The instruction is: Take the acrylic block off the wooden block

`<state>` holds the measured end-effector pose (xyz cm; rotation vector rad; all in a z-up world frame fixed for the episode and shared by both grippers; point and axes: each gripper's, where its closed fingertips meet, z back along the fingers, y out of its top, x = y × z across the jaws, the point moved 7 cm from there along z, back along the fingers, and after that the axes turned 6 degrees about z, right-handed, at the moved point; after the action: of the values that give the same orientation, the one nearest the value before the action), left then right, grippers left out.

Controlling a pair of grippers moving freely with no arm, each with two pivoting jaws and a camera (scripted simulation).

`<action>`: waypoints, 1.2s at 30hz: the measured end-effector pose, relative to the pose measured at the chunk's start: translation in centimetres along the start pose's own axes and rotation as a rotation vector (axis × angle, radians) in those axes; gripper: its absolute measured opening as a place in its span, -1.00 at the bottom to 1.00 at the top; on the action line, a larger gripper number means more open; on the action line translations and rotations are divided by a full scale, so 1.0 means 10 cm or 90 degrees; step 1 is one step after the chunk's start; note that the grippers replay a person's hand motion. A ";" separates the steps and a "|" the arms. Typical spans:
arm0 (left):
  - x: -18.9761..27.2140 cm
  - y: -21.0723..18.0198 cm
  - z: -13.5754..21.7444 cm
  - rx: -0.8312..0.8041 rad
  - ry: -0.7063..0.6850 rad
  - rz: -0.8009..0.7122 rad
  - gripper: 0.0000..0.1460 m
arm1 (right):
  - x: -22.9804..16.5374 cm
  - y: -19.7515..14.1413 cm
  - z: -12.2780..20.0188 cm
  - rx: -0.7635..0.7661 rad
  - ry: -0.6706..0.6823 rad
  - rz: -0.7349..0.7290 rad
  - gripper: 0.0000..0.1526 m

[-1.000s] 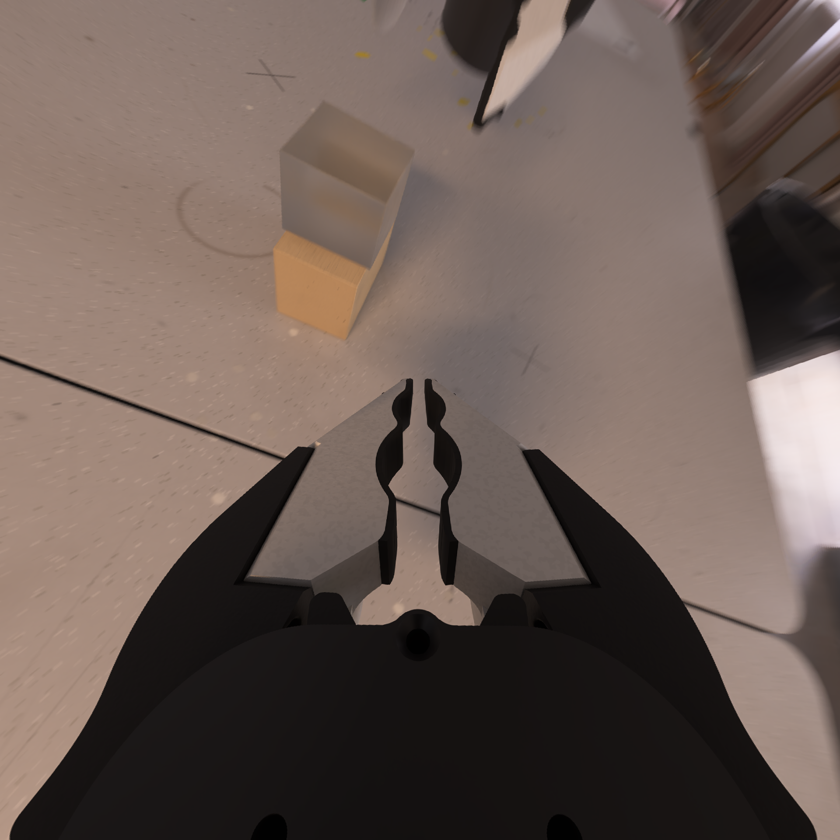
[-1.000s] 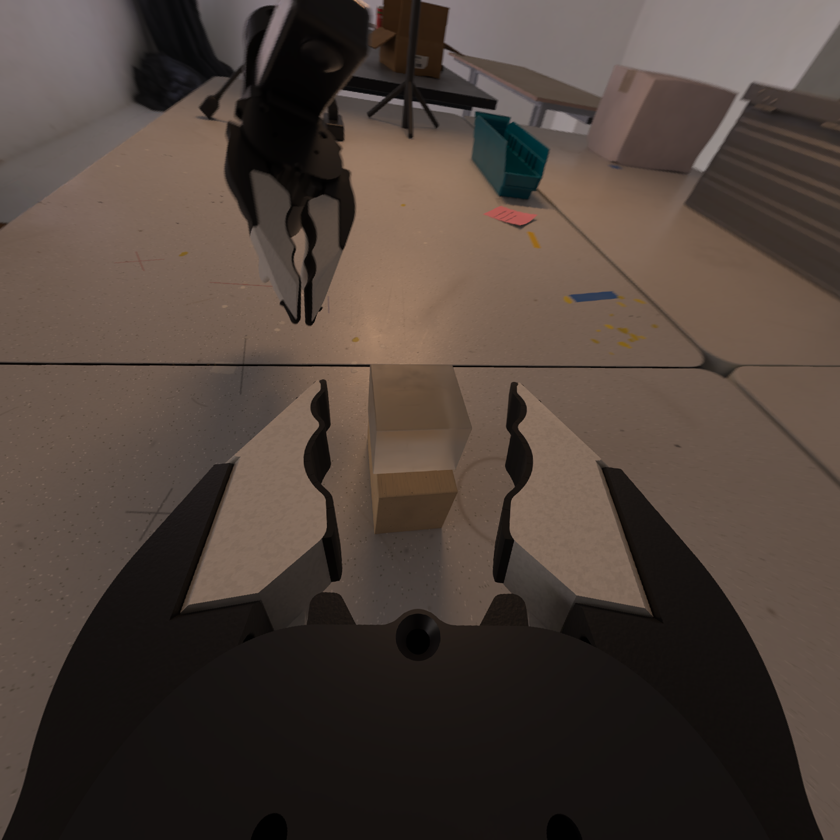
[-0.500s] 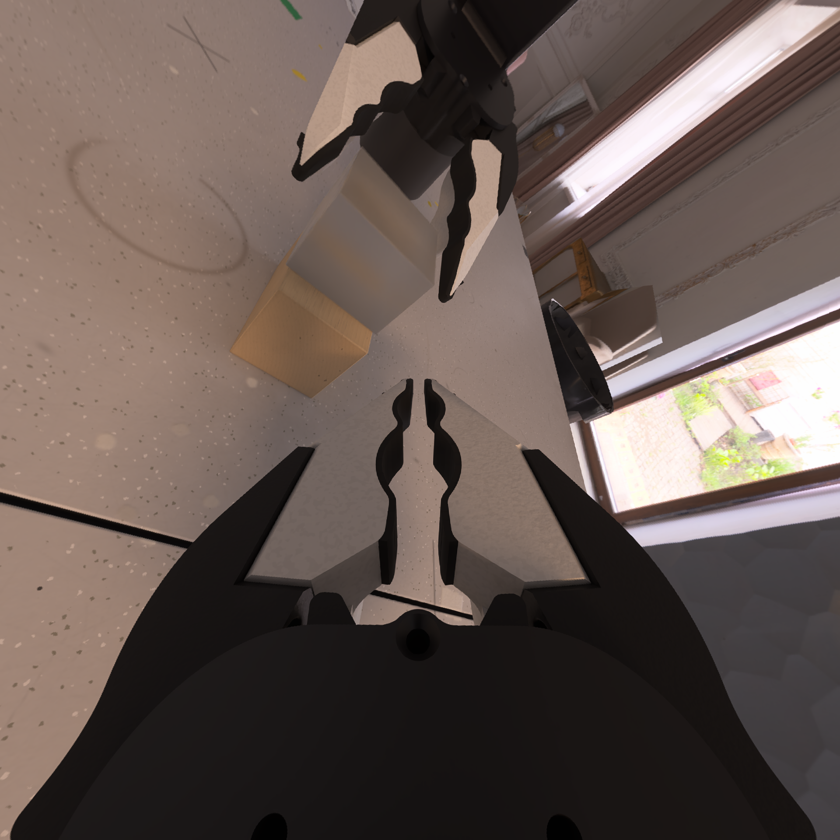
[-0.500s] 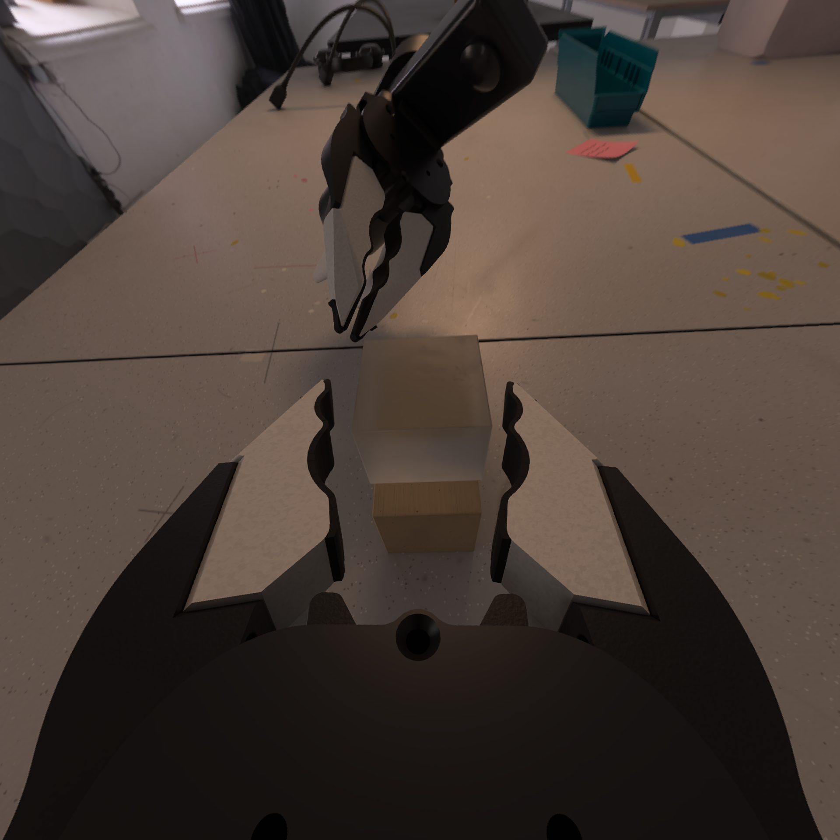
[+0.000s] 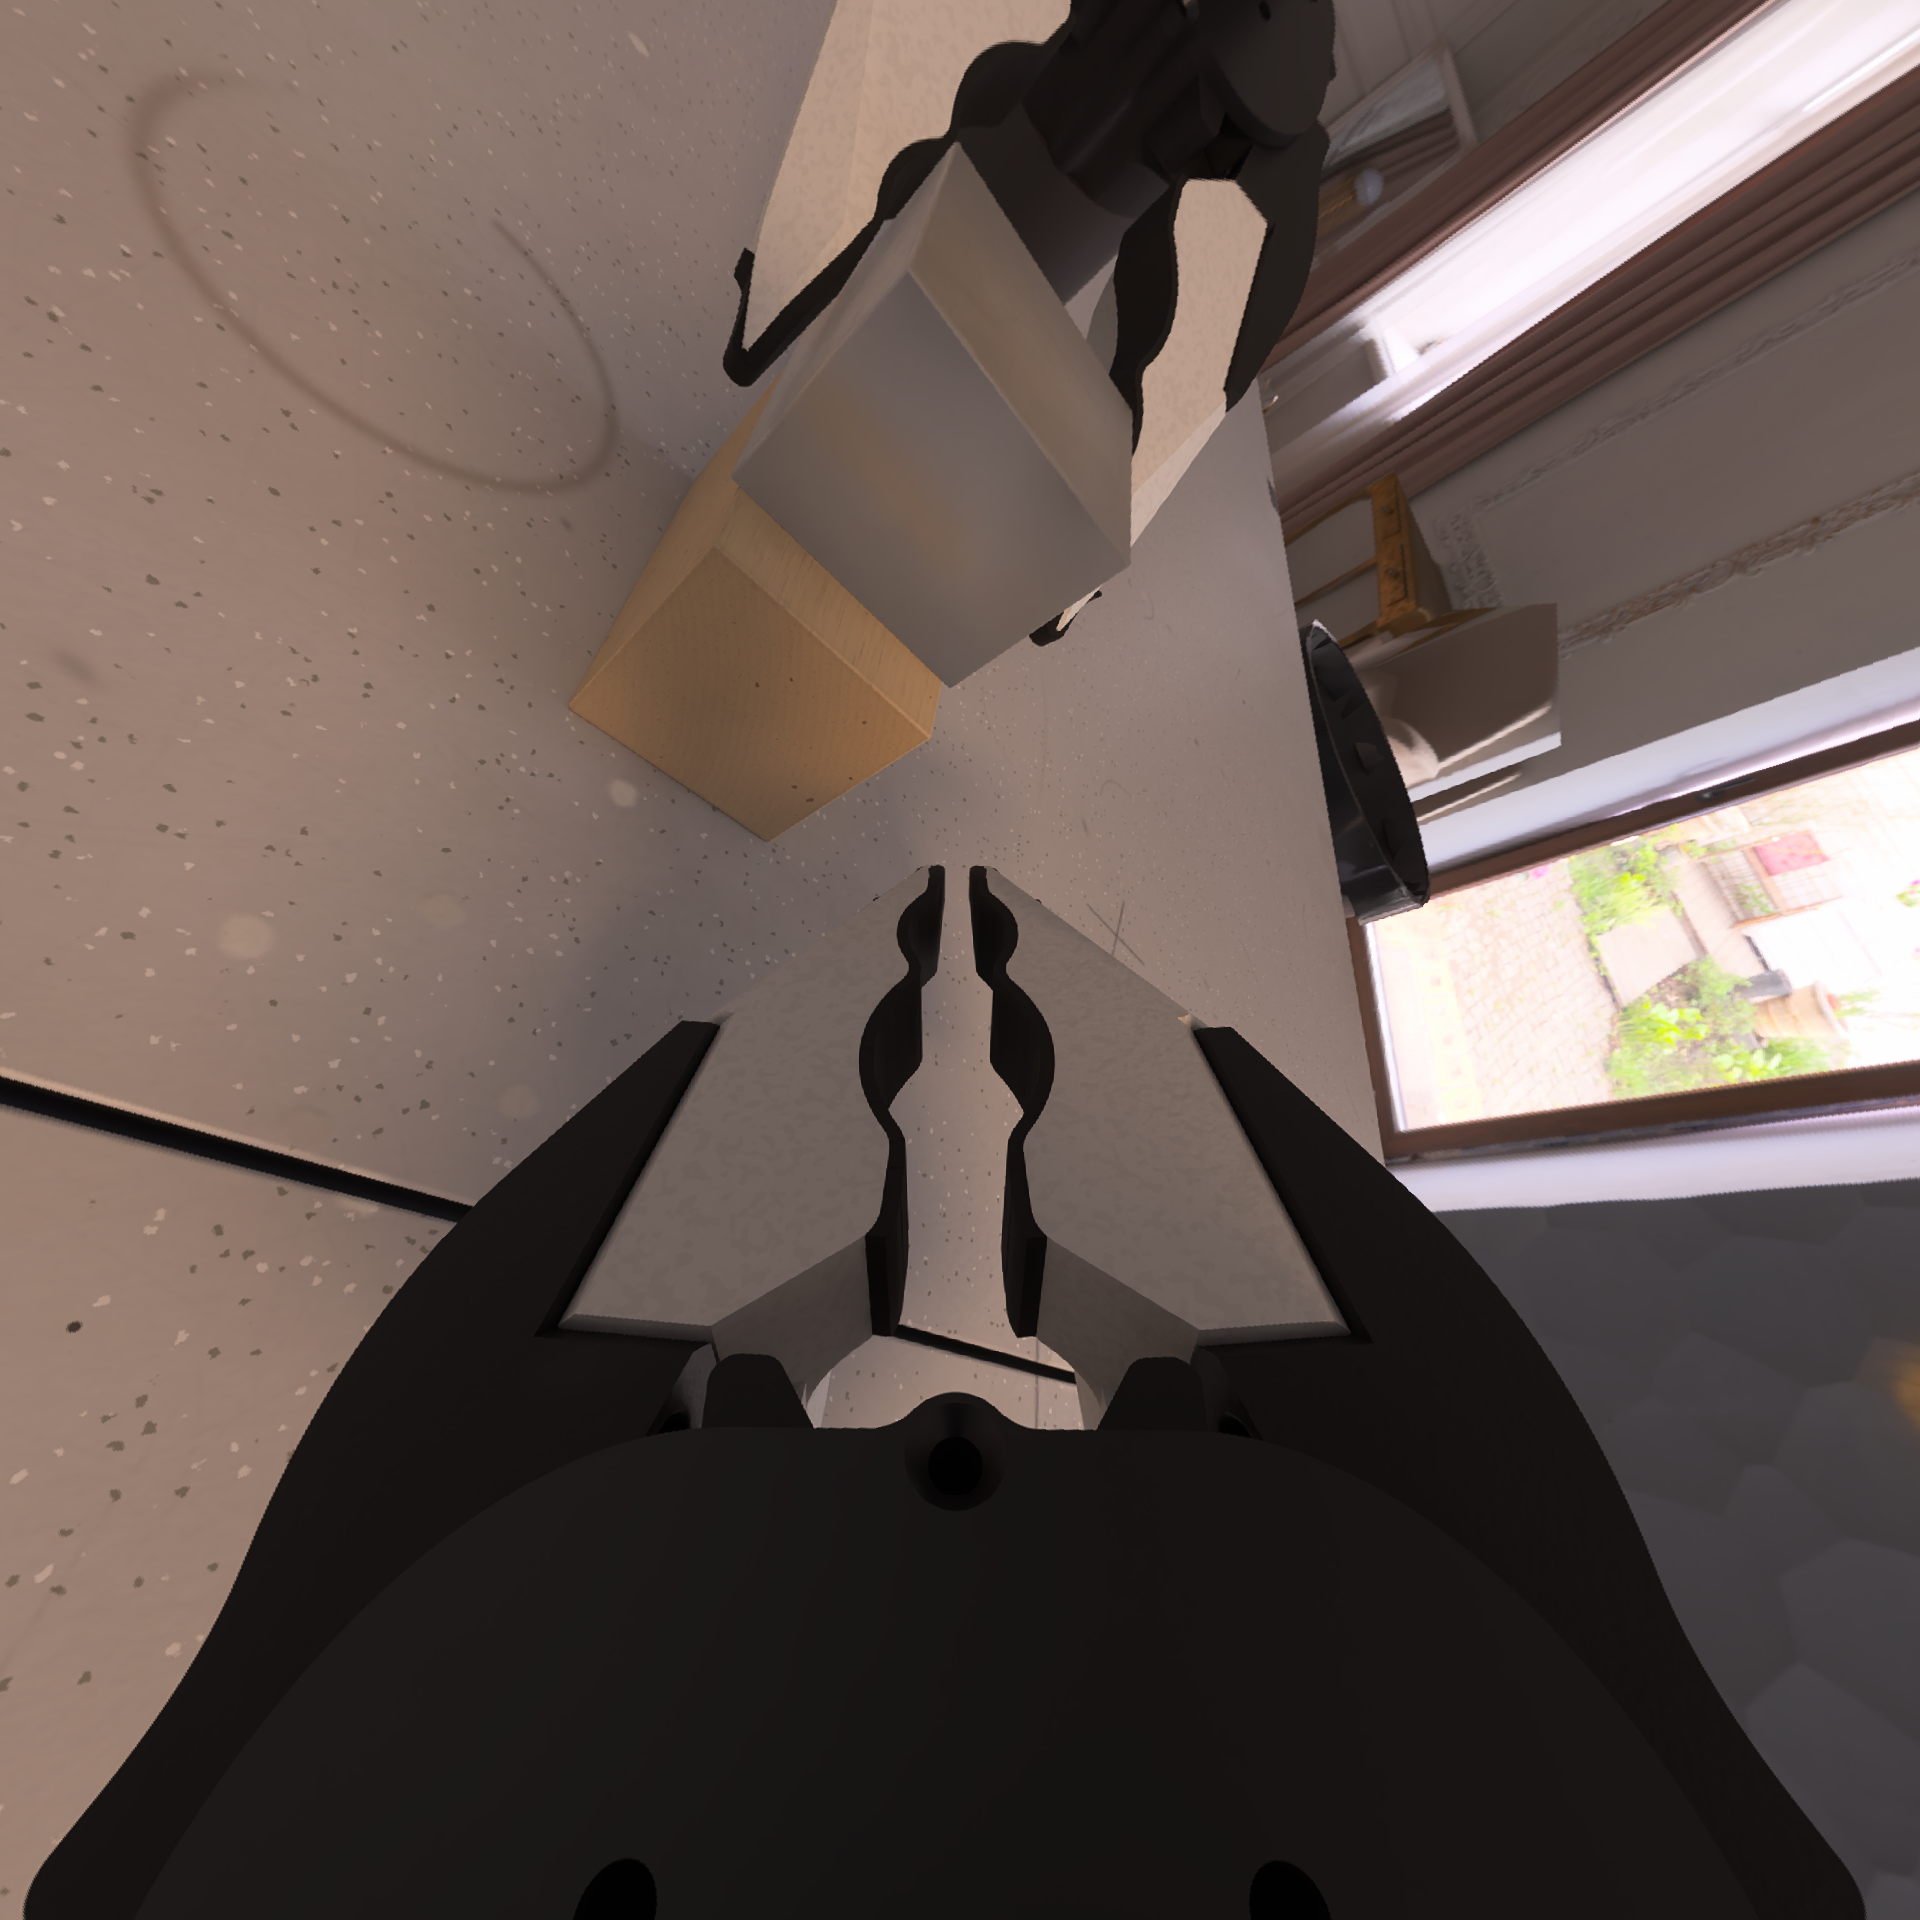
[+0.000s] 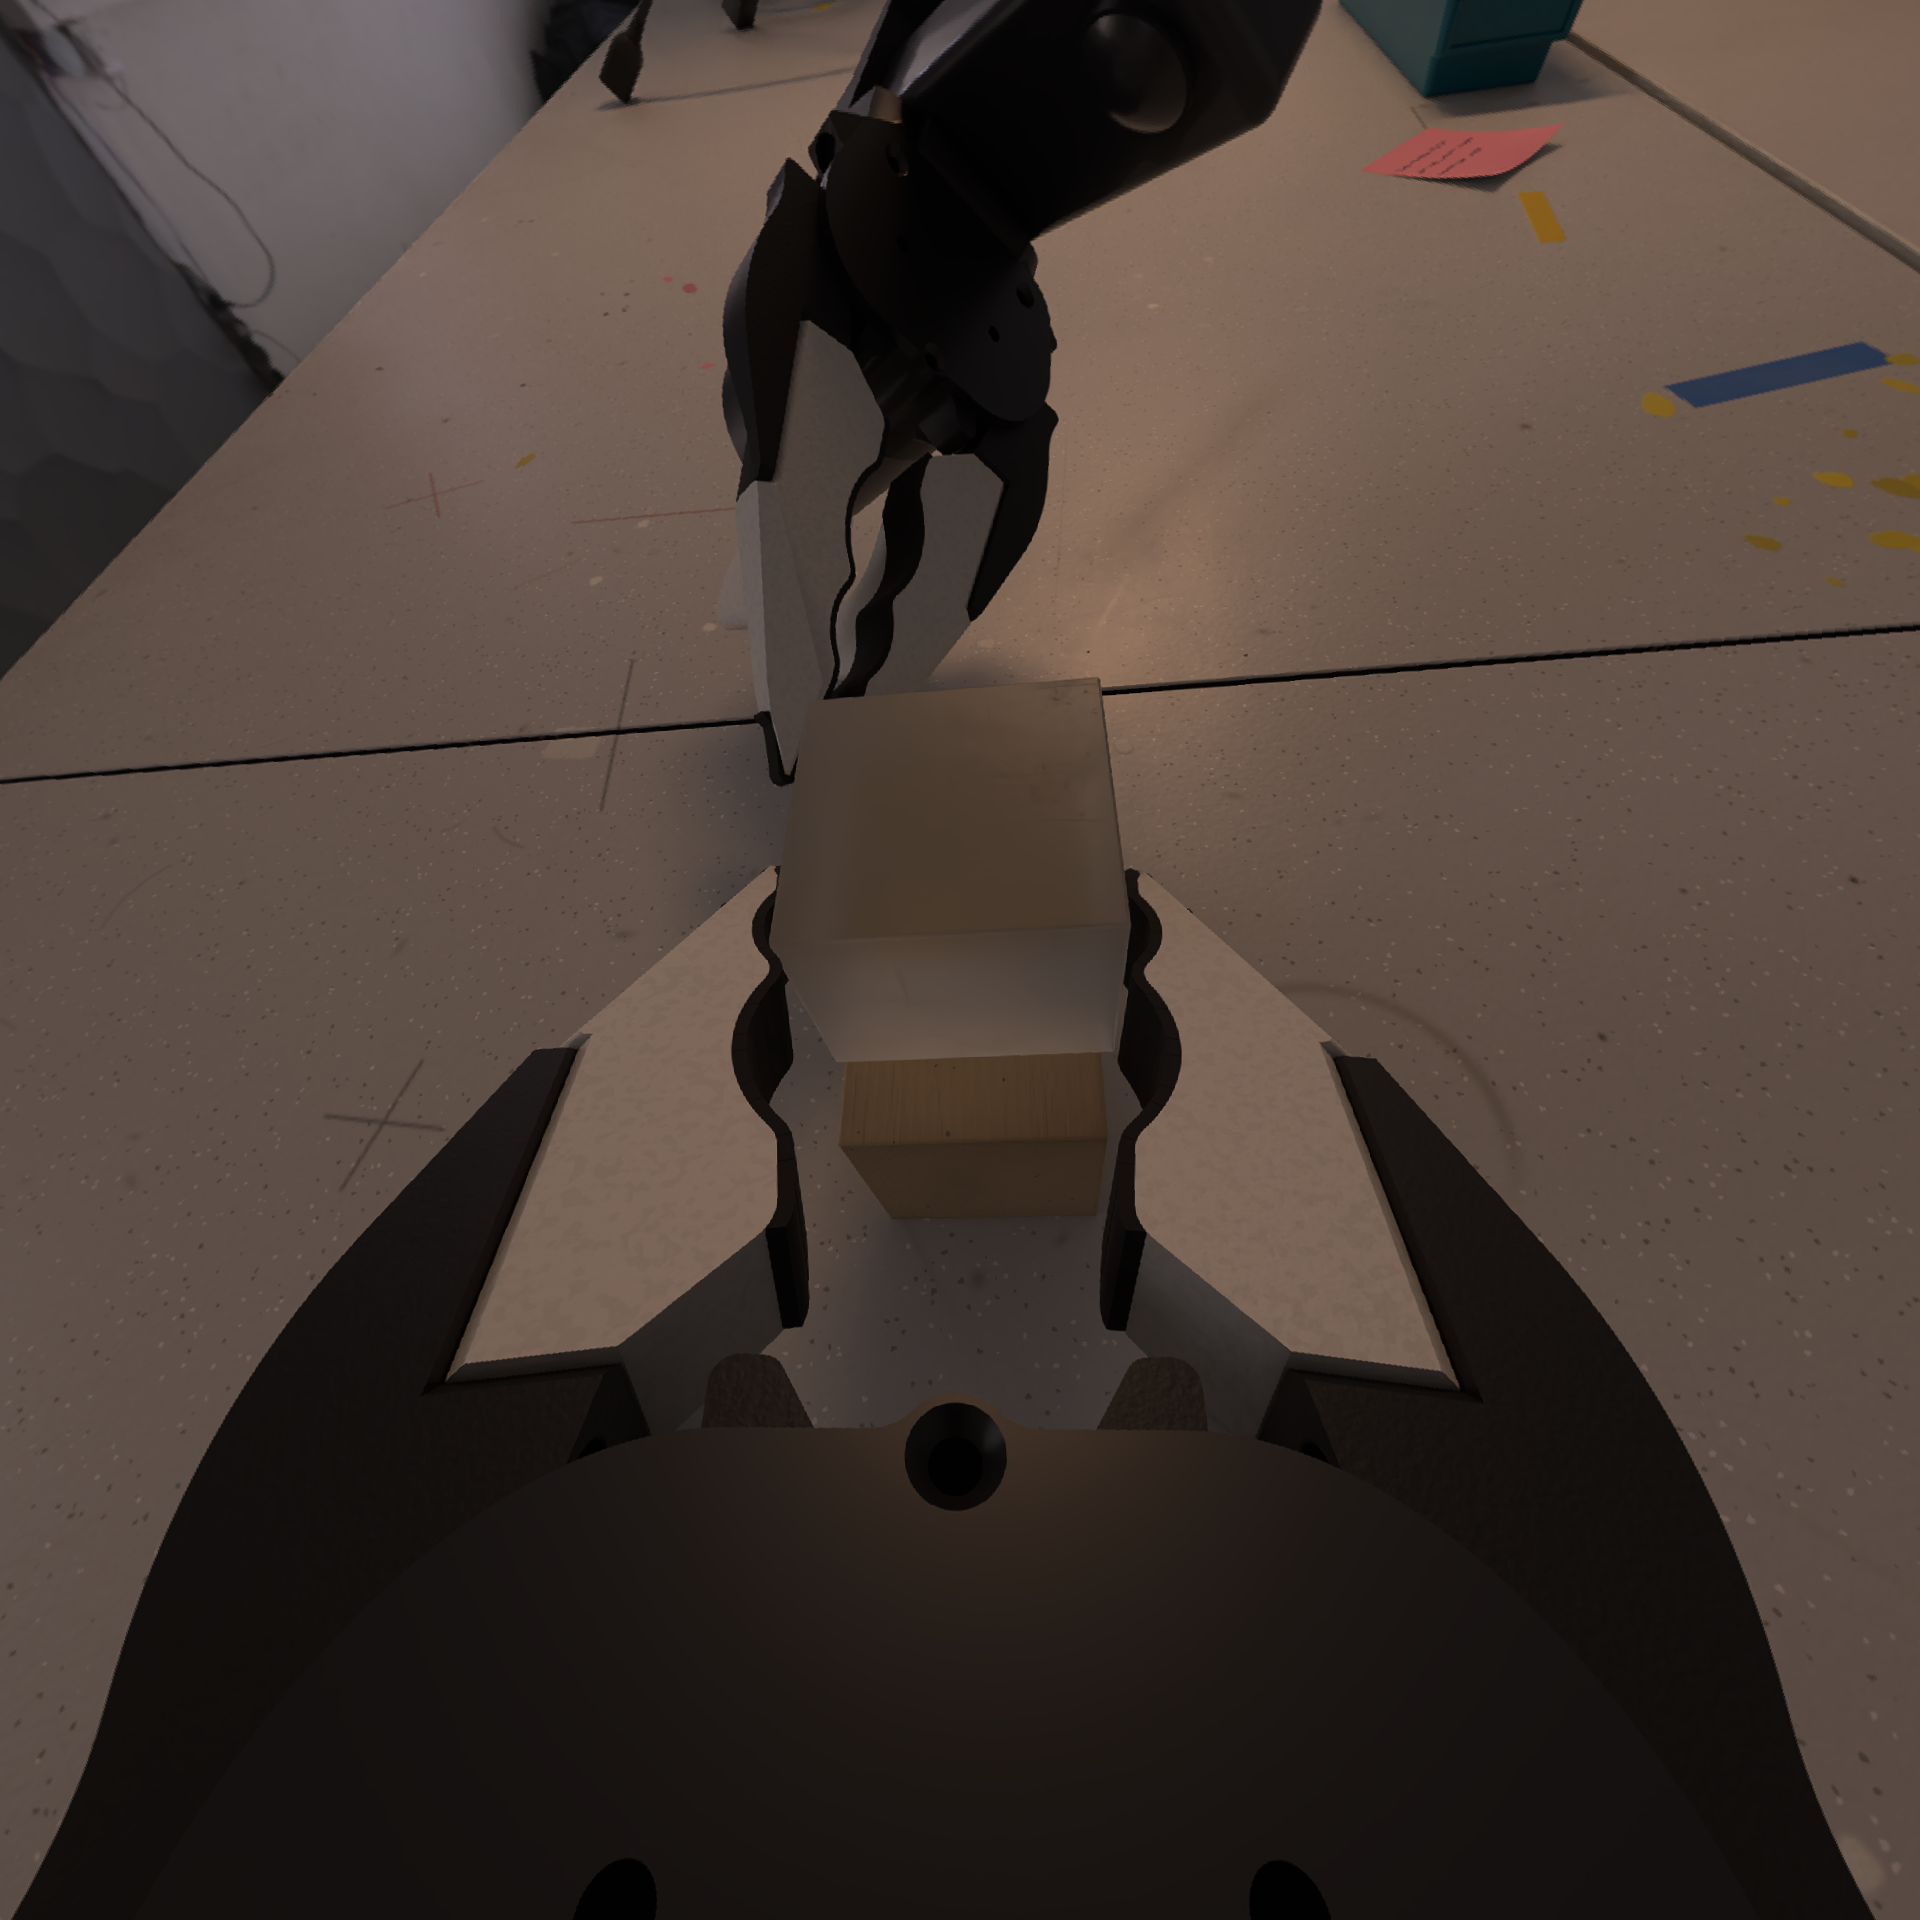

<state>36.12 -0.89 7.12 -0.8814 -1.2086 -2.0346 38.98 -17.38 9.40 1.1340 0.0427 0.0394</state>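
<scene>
Frosted acrylic block (image 5: 935,457) sits stacked on the wooden block (image 5: 758,686) in the left wrist view, the pair standing on the speckled table (image 5: 260,727). The stack's long axis runs up from the tabletop, appearing here as a slant toward the upper right of the frame. The acrylic block is turned slightly against the wooden one, so one corner overhangs. The left gripper (image 5: 956,883) hangs just short of the wooden block's near corner, its fingers drawn almost together with only a thin slit between the tips and nothing in them. Beyond the stack, the right gripper (image 5: 935,312) straddles the acrylic block, one finger on each side. A window (image 5: 1662,977) fills the right edge.

Seen from the right wrist view, the acrylic block (image 6: 951,883) lies between the fingertips of the right gripper (image 6: 951,914), whose jaws are closed against its two side faces. The wooden block (image 6: 977,1138) shows beneath it, farther back between the fingers and clear of them. The left gripper (image 6: 821,717) points down at the far left top corner of the acrylic block; contact cannot be told. A table seam (image 6: 312,756) crosses behind
</scene>
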 end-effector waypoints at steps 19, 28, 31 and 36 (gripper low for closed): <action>0.09 0.03 -0.05 0.004 -0.038 -0.004 -0.94 | -0.22 0.23 0.12 0.142 0.012 0.119 -0.18; 0.38 0.10 0.01 0.035 -0.137 -0.027 -0.94 | -0.37 0.28 0.06 0.107 0.029 0.170 -0.18; 0.41 0.10 -0.02 0.032 -0.144 -0.029 -0.94 | -0.39 0.26 0.04 0.092 0.026 0.178 -0.18; 0.39 0.07 -0.07 0.020 -0.142 -0.020 -0.94 | -0.40 0.23 0.03 0.078 0.028 0.181 -0.18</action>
<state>34.19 -2.40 10.28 -1.1030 -1.3776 -1.9755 34.95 -16.86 11.66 1.2544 -0.0785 0.3184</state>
